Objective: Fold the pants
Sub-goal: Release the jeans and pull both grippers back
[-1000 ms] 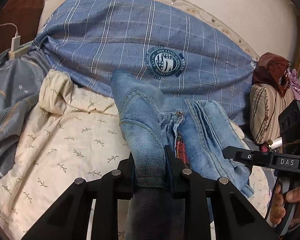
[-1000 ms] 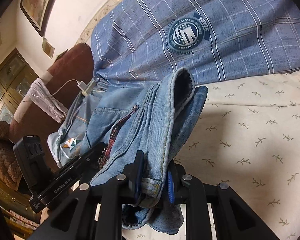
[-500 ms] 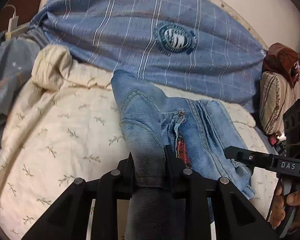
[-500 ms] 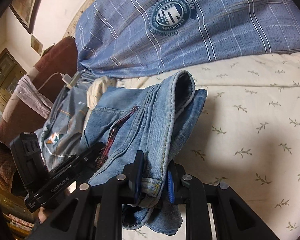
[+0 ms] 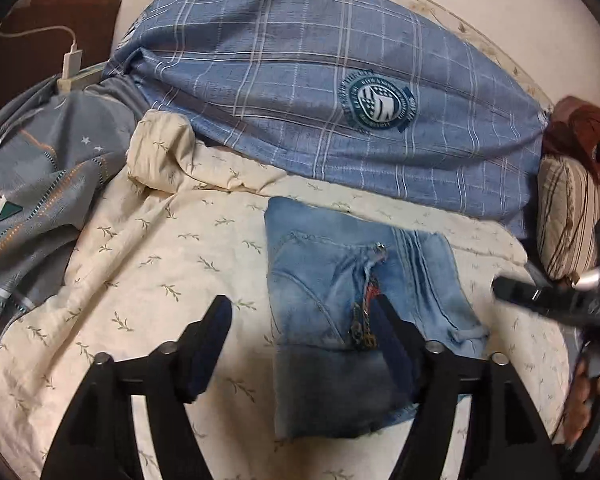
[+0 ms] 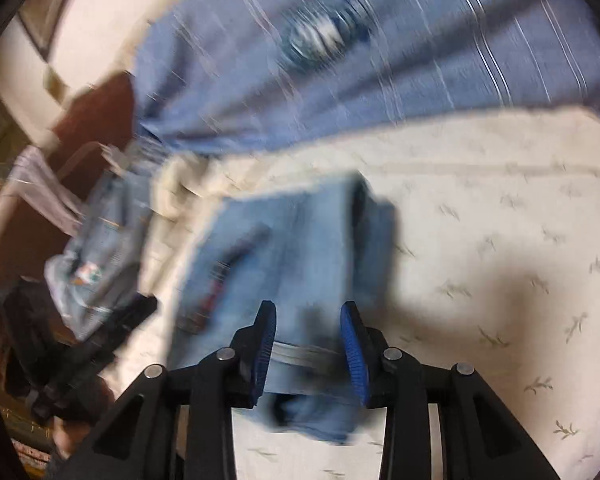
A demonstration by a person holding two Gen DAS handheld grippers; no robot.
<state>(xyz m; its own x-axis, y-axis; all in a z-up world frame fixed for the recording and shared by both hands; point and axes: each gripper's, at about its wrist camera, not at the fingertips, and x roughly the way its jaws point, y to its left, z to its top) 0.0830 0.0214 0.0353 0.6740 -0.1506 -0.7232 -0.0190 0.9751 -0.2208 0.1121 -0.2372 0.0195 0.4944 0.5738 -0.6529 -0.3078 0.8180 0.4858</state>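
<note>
Cream bedsheet with leaf sprigs [image 5: 148,264] covers the bed. Large blue plaid pillow with round crest [image 5: 320,92] lies along its far side. Folded light-blue denim pants [image 5: 340,304] lie flat on the sheet, just before the pillow. Left gripper [image 5: 304,316]: jaws opening wide, right finger over the denim, no grip. Right gripper [image 6: 309,328]: jaws opening, pants' edge between the 2 blue pads [image 6: 350,340], not pinched; that view is blurred.

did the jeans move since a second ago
Yes. The folded jeans hung pinched in both grippers, their top edge overlapping the blue plaid pillow; now they lie flat on the cream sheet, below the pillow.
</note>
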